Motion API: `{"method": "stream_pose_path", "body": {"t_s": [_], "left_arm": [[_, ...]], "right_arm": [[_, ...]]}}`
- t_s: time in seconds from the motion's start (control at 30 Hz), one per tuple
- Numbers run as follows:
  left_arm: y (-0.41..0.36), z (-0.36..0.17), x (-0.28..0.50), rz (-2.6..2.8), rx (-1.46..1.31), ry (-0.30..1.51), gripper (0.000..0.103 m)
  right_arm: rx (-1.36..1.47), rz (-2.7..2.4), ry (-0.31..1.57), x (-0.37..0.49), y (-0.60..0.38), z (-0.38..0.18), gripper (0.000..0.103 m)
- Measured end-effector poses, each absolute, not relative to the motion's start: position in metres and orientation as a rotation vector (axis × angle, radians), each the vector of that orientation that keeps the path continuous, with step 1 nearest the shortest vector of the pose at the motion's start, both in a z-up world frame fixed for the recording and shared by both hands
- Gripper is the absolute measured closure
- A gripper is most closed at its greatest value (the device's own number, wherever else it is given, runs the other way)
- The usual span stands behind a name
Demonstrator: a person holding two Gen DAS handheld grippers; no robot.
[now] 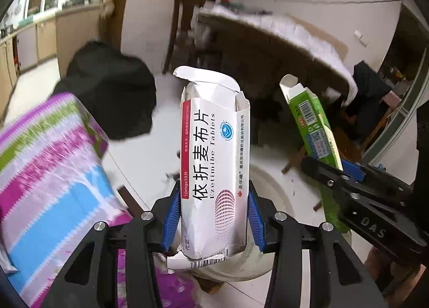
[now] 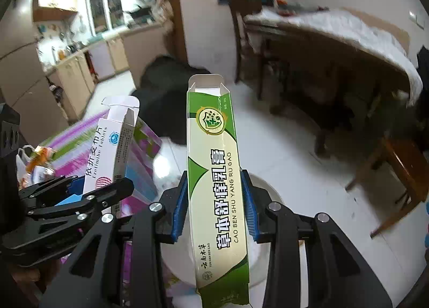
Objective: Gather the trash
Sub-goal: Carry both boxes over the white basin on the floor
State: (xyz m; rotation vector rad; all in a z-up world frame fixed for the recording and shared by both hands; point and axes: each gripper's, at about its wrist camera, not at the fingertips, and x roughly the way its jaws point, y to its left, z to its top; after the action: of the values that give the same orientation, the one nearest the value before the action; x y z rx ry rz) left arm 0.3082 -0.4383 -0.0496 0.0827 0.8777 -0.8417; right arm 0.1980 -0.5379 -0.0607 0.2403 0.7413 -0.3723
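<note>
Left claw (image 1: pixel 213 216) pinches white tablet box (image 1: pixel 214 157); right claw (image 2: pixel 214 206) pinches green box (image 2: pixel 217 173).

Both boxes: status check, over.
Left gripper clamped on white tablet box. Right gripper clamped on green cream box. Both end flaps open. Nothing blocking ahead.

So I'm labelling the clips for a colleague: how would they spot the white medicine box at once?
Find the striped pink, blue and green cloth; just right of it the left claw grips the white medicine box. Unlike the green ointment box in the right claw, it has a red edge stripe and reads "Ezetimibe Tablets".
</note>
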Motion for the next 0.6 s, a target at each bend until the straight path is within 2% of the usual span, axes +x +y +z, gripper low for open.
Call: {"method": "stream_pose_path", "body": {"t_s": [0.23, 0.6], "left_arm": [[-0.470, -0.096, 0.325, -0.839, 0.088, 0.987, 0.057], [-0.483, -0.127, 0.331, -0.835, 0.098, 1.026, 0.056]], "right_arm": [[0.331, -0.367, 0.844, 0.205, -0.564, -0.106, 0.068], [0.362, -0.360, 0.869, 0.208, -0.575, -0.117, 0.068]]}}
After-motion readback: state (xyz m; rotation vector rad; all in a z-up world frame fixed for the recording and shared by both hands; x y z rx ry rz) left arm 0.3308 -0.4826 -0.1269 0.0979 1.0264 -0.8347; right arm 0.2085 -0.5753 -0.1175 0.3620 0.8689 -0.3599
